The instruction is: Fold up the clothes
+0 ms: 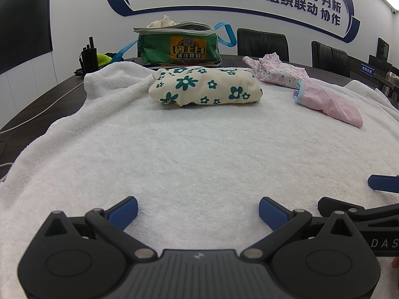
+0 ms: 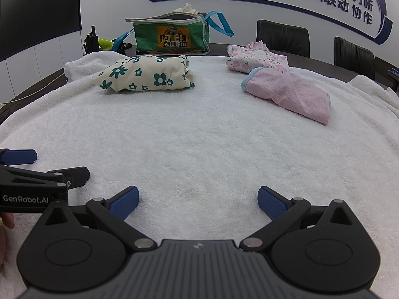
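my left gripper (image 1: 198,210) and right gripper (image 2: 198,199) both hung wide open and empty over the towel's (image 1: 199,154) near edge. toward the table's far edge, the cream flowered garment (image 1: 205,86) looked folded; the pink garment (image 2: 290,92) and floral one (image 2: 256,58) by the far right corner seemed left to fold. the green bag (image 1: 178,46) behind them held pale cloth (image 1: 162,21).

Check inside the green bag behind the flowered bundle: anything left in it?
A cream cloth pokes out of the green bag at its open top. The bag's walls hide whatever lies deeper, so I cannot tell how much remains.
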The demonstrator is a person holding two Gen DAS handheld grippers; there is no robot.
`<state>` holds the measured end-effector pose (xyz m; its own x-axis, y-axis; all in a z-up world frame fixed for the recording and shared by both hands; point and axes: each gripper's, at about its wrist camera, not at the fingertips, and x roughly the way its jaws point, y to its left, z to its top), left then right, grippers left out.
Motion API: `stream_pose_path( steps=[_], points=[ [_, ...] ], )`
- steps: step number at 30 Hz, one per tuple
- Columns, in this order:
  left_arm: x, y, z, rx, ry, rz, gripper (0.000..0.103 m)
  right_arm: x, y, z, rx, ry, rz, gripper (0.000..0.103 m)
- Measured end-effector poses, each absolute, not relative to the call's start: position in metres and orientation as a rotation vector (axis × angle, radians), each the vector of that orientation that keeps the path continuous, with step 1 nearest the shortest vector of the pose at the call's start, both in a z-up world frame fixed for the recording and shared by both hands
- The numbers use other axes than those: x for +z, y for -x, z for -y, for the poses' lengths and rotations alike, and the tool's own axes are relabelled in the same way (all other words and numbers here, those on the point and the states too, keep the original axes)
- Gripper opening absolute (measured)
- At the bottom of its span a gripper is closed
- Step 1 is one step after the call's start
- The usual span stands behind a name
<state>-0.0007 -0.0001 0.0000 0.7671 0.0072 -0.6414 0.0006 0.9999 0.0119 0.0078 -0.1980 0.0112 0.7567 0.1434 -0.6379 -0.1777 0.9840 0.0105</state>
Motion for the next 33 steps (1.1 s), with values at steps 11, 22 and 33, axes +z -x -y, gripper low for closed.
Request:
stream_pose_path(
  steps=[11, 22, 33],
  points=[
    [0.0005, 0.0009, 0.0002, 0.003, -0.012, -0.696, 0.103, 0.0110, -0.0082, 0.1979, 0.173, 0.058, -0.691, 0.102],
    [0.0001, -0.0003, -0.0002, 0.003, -0.012, -0.696, 0.103, 0.0108, -0.0071, 0.1993, 0.176, 0.048, -0.689, 0.102],
    [0.0004, 0.0008, 0.0003, 0.003, -0.012, -0.696, 0.103, 0.0111, -0.0069, 0.1988, 0.175, 0.049, -0.689, 0.102]
  ],
)
